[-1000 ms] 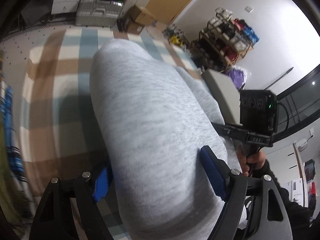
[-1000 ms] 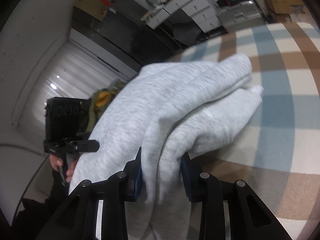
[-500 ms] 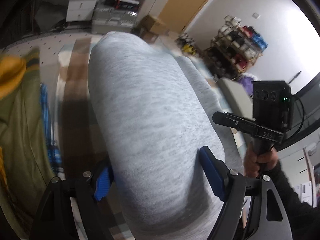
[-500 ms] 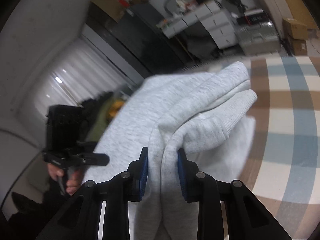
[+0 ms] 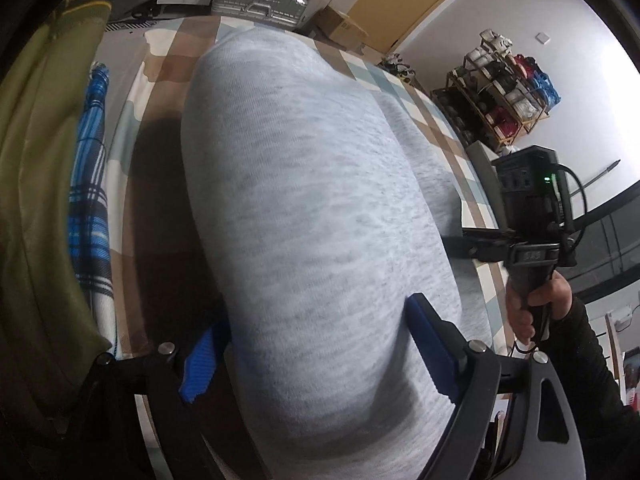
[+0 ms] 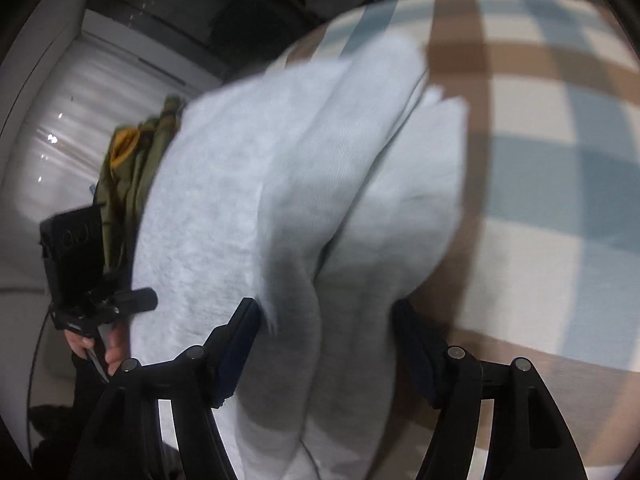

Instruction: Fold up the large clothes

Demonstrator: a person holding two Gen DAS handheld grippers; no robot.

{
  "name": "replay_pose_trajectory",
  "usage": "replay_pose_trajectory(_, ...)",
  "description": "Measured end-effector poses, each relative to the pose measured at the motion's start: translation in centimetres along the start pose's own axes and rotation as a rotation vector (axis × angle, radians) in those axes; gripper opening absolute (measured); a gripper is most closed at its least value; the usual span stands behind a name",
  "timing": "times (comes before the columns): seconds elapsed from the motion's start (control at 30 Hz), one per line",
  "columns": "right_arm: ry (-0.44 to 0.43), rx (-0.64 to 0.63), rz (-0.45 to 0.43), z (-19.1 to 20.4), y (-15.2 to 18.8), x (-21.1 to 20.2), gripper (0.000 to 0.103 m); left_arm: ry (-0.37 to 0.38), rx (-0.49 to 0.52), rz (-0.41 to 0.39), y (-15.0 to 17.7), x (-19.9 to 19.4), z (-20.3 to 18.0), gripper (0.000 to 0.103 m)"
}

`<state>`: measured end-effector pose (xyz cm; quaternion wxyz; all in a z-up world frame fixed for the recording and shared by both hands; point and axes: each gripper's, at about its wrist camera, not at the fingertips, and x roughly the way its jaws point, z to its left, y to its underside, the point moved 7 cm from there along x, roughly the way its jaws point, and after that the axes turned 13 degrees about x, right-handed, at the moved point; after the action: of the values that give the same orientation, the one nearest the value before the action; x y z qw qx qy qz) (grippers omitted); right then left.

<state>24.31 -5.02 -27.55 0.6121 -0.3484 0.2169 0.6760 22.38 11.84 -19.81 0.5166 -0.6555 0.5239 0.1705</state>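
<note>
Checked cover [image 5: 160, 76], brown, pale blue and cream squares: spread over the flat surface, filling the ground of both views.

Grey sweatshirt [image 5: 304, 208], heathered knit, bulky: folded lengthwise into a long roll lying on the checked cover, running away from the left wrist camera; in the right wrist view its layered edges and a ribbed cuff end [image 6: 436, 128] lie on the cover, that view blurred.

Olive garment [image 5: 36, 168] with yellow lining: heaped at the left edge of the cover, just beside a blue plaid cloth [image 5: 90, 216].

Left gripper [image 5: 316, 348], black frame, blue pads: jaws have just been opening and stand spread wide, the near end of the grey roll filling the gap; whether the pads press on it cannot be told.

Right gripper [image 6: 324, 344], black frame: jaws have just been opening, spread apart with sweatshirt folds hanging loose between them, a gap showing at the right pad. A hand [image 5: 536, 308] in a dark sleeve holds its handle.

Shoe rack [image 5: 504, 96]: against the far white wall.
</note>
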Motion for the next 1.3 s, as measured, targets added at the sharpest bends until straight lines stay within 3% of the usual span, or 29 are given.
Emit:
replay_pose_trajectory(0.1,-0.055,0.018,0.031,0.4,-0.2,1.8,0.064,-0.009,0.004,0.027,-0.6,-0.2,-0.4,0.086)
replay_pose_trajectory(0.2,-0.116,0.021,0.024,0.7,0.0,2.3,0.048,-0.045,0.022,0.02,-0.8,-0.6,-1.3,0.084)
replay_pose_trajectory(0.3,-0.123,-0.058,-0.042,1.7,0.8,0.6,0.034,-0.076,0.053,0.025,-1.0,-1.3,-2.1,0.079)
replay_pose_trajectory(0.53,-0.173,-0.126,-0.15,5.1,2.0,-2.6,0.032,-0.11,0.116,-0.061,-2.4,-4.2,-4.5,0.079)
replay_pose_trajectory(0.8,-0.233,-0.17,-0.274,10.7,1.6,-7.7,0.032,-0.068,0.132,-0.15,-4.0,-9.8,-4.9,0.079)
replay_pose_trajectory(0.93,-0.229,-0.262,-0.324,15.9,1.0,-10.2,0.032,-0.083,0.132,-0.208,-5.0,-13.8,-4.5,0.079)
replay_pose_trajectory(1.07,-0.265,-0.327,-0.355,21.8,-0.4,-11.3,0.032,-0.16,0.149,-0.243,-6.4,-19.3,-3.0,0.079)
replay_pose_trajectory(1.2,-0.315,-0.367,-0.368,28.6,-2.2,-10.3,0.033,-0.226,0.093,-0.256,-7.3,-25.2,1.5,0.079)
replay_pose_trajectory(1.3,-0.352,-0.375,-0.363,34.2,-3.6,-7.5,0.034,-0.319,0.059,-0.268,-7.4,-28.6,5.2,0.08)
